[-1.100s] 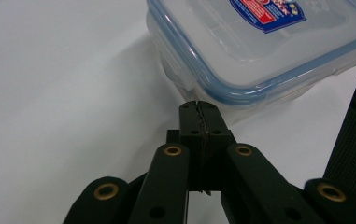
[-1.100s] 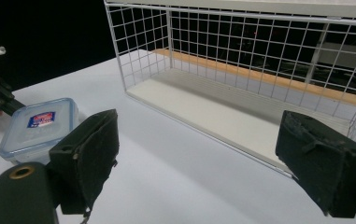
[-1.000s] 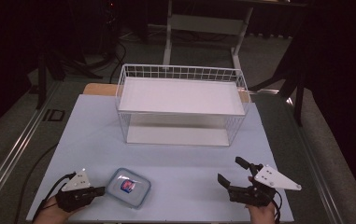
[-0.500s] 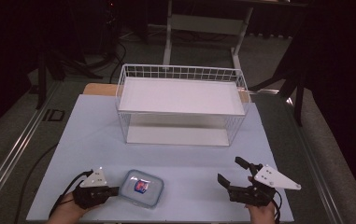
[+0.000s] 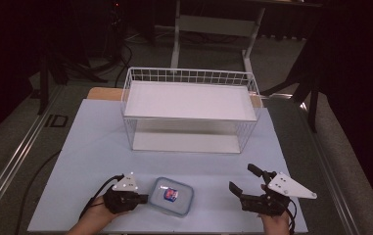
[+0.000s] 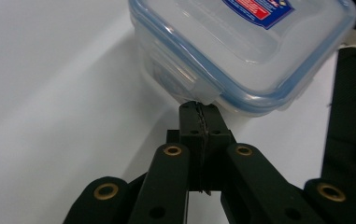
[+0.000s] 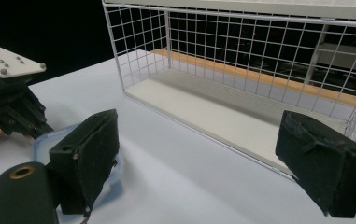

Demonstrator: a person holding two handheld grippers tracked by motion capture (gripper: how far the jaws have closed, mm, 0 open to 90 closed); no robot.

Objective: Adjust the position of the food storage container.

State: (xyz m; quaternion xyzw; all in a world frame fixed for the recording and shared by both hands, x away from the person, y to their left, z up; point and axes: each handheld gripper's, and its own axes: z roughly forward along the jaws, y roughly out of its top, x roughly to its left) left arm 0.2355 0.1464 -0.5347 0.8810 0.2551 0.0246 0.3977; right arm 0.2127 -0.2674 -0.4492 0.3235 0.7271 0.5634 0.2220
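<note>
One lidded container (image 5: 174, 196) lay before one wire basket (image 5: 190, 115); left gripper (image 5: 145, 199) clenched against it, right gripper (image 5: 245, 179) spread wide

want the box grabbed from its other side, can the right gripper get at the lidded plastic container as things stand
Probably yes. The right gripper is open, and bare table lies between it and the lidded plastic container. The left gripper, shut at the container's far edge, and the wire basket behind stand clear of that path.

Dark room, grey floor (image 5: 22, 132), metal desk frame (image 5: 213, 24) behind the table.
</note>
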